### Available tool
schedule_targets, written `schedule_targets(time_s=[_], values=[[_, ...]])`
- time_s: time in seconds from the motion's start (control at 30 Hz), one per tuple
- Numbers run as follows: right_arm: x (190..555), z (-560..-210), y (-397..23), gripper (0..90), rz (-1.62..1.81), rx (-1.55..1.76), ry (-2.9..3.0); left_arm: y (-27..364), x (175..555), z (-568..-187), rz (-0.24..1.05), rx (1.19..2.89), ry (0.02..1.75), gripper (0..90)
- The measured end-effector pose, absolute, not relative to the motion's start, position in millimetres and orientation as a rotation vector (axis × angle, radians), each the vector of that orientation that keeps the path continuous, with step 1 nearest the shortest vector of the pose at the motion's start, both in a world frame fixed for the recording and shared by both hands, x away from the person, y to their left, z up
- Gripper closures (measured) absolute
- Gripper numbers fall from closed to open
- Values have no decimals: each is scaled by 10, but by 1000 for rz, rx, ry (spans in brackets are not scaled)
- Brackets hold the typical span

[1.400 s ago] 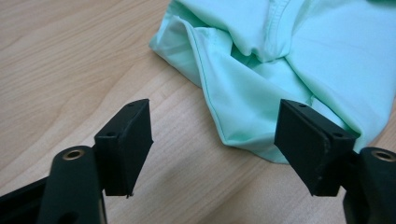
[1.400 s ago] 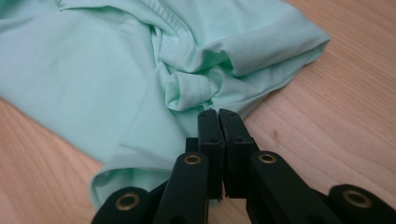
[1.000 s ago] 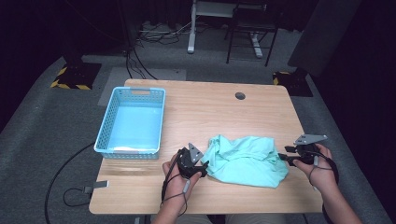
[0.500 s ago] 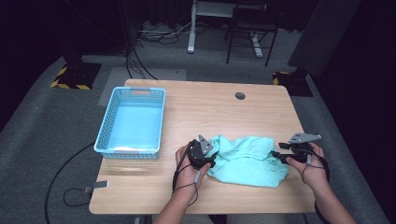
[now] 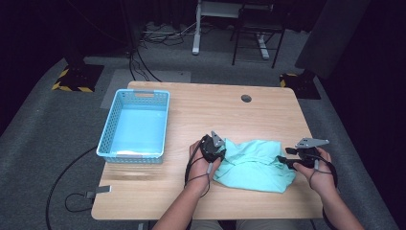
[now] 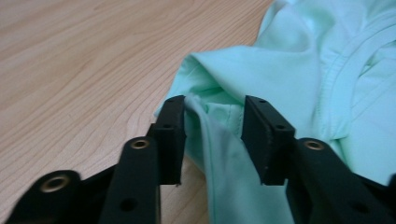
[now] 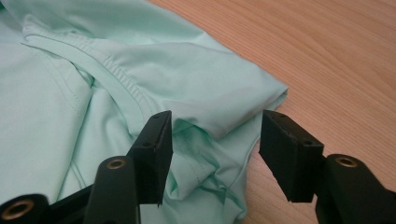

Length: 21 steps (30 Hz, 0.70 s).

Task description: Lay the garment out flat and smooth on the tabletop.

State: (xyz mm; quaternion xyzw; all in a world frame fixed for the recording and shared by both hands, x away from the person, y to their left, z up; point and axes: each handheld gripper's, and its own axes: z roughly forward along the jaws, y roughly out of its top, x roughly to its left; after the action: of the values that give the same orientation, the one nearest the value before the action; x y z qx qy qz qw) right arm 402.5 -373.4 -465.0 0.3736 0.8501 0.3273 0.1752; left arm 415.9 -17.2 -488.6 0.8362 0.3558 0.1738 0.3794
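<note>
Fabric from the mint-green shirt [image 6: 299, 79] lies between the fingers [image 6: 170, 135] of the left gripper [image 6: 215, 135], which have just been closing; a thin fold stands in the gap, touching one finger, but the other finger is still clear of it, so the fingers are released, not yet pinching. In my judgement the risk is that they close on only this one thin hem, and then the rest of the shirt would hang and slip out, or drag across the desk [image 6: 84, 51] when lifted. The right gripper [image 7: 215, 140] is also released: its fingers [image 7: 156, 149] stand wide on both sides of a bunched corner of the shirt [image 7: 154, 70], and one finger is over bare wood, so a closing there may catch only the edge. If one side grips and the other misses, the shirt could twist instead of rising flat. The two gripper views show these folds and seams closely, which the high view cannot. The high view shows instead that the shirt [image 5: 256, 165] sits near the front edge of the desk [image 5: 206, 108], between the left gripper [image 5: 213, 148] and the right gripper [image 5: 287, 160], and that a blue basket [image 5: 134, 124] stands farther back at the left, well apart from the shirt.
</note>
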Motion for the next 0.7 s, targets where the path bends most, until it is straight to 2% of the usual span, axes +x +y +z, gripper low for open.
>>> schedule_targets(time_s=[0.1,0.17,0.2,0.4,0.47,0.5,0.53,0.57,0.6,0.7], values=[[4034,-4670,-3723,446,929,1057,2411,-175,4217,-4900,425,2121,928,680],[4045,-4678,-3712,445,932,1058,2413,-169,4242,-4908,411,2128,932,825],[4051,-4681,-3706,446,933,1057,2414,-164,4243,-4912,403,2133,935,870],[4098,-4714,-3714,445,940,1062,2413,-21,4120,-4893,462,2087,971,886],[4105,-4723,-3742,446,945,1067,2408,138,3996,-4856,485,2079,1016,883],[4106,-4725,-3752,446,948,1069,2405,184,3953,-4853,478,2082,1038,871],[4108,-4724,-3762,445,955,1071,2403,184,3953,-4853,478,2082,1038,811],[4108,-4724,-3762,445,955,1071,2403,226,3909,-4847,484,2085,1054,811],[4117,-4719,-3767,442,970,1068,2399,251,3867,-4820,477,2045,1053,650],[4121,-4708,-3761,437,974,1057,2395,212,3844,-4767,486,2035,1038,519]])
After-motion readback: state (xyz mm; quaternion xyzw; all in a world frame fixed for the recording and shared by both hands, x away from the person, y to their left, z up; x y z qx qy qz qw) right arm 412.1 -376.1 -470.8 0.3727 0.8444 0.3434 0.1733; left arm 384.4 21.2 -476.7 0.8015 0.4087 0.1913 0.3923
